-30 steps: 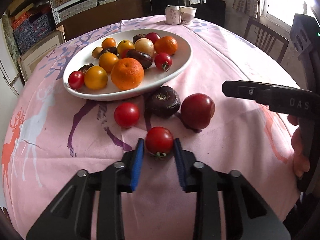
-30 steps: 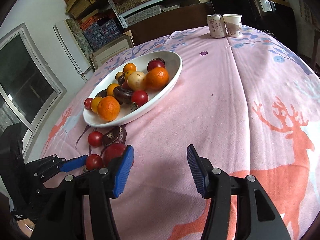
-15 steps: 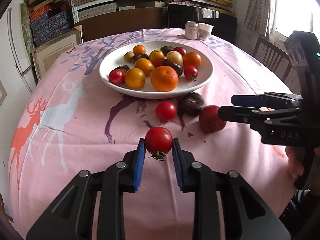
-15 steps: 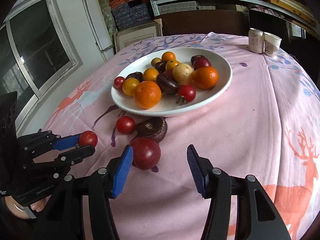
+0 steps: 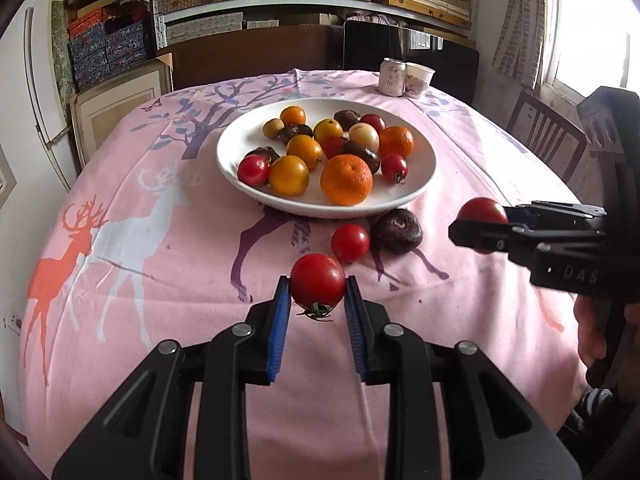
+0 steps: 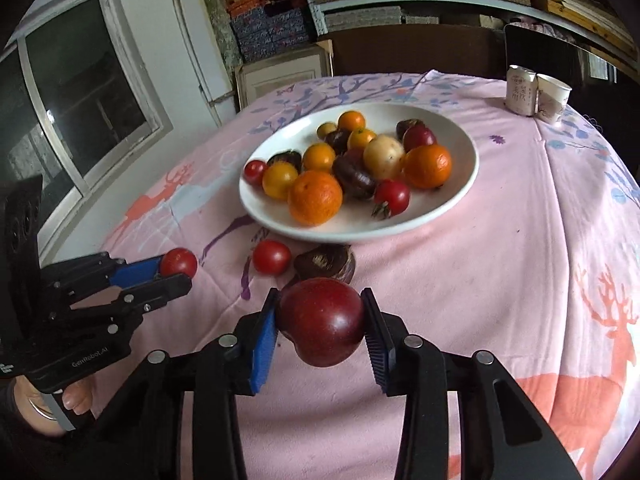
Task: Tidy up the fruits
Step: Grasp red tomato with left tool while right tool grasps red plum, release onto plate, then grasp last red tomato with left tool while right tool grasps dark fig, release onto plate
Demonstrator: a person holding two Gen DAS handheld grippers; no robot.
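Note:
My left gripper (image 5: 316, 292) is shut on a small red tomato (image 5: 317, 283) and holds it above the pink tablecloth, short of the white plate (image 5: 240, 148). My right gripper (image 6: 320, 316) is shut on a large dark red fruit (image 6: 322, 320); it also shows in the left wrist view (image 5: 482, 211). The plate (image 6: 460, 184) holds several oranges, tomatoes and dark fruits. On the cloth in front of the plate lie a red tomato (image 5: 350, 242) and a dark brown fruit (image 5: 397, 230), also in the right wrist view: the tomato (image 6: 271, 257), the dark fruit (image 6: 326, 261).
A can (image 5: 392, 77) and a paper cup (image 5: 418, 79) stand at the table's far edge. A wooden chair (image 5: 546, 136) stands at the right. Shelves with boxes fill the back wall. The tablecloth (image 5: 120, 240) shows deer prints.
My right gripper has closed on the large dark red fruit and lifted it off the cloth. My left gripper has risen and drawn back with its tomato.

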